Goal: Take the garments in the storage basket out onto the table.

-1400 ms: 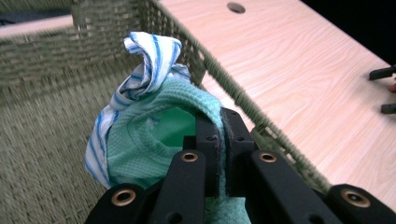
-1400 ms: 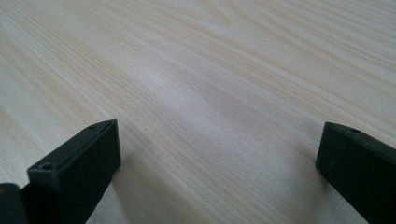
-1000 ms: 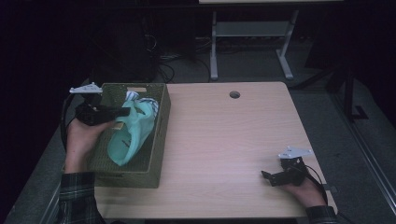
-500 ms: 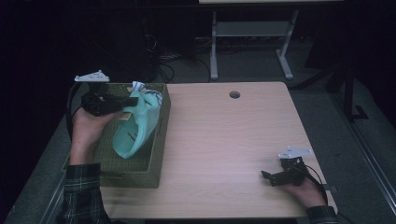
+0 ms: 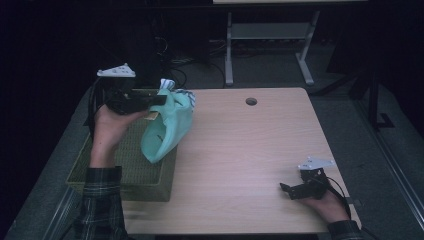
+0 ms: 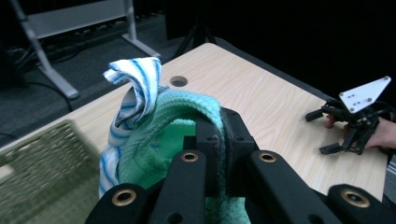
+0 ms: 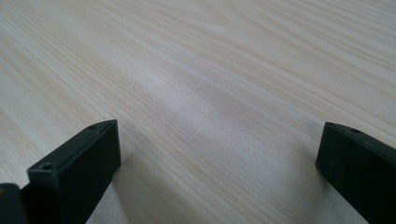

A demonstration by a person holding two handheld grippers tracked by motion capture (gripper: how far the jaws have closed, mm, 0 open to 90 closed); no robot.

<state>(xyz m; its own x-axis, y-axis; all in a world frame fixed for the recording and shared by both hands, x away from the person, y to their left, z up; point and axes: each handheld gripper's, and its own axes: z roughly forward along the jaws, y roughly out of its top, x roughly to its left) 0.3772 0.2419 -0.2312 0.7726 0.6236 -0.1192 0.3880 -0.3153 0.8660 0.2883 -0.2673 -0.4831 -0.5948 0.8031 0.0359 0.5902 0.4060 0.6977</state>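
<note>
**A:** Mid-lift, looks like. Left gripper [image 5: 150,102] clamped on the mint-green knit cloth [image 5: 167,131], jaws pinched nearly closed on a fold of it, cloth dangling over the right wall of the woven basket [image 5: 122,172] at the surface's [image 5: 250,150] left edge. Blue-and-white striped cloth [image 5: 167,84] riding along at the top, snagged or bunched in with it, hard to say which.

**B:** Agreed on the step: pulling laundry out of the basket. Next probably calls for swinging right, clear of the basket wall, then lowering onto bare wood mid-surface. Worth watching that striped piece, could drop off.

**A:** Right gripper [image 5: 300,189] parked near the front right corner, jaws wide, nothing between.

**B:** Left gripper view gives the pinch close up, knit squeezed between the pads [image 6: 236,140], plus stripes [image 6: 133,88] draped on top. High view adds the hanging length and basket position. Right gripper view: just wood grain [image 7: 210,70] between spread jaws.
</note>
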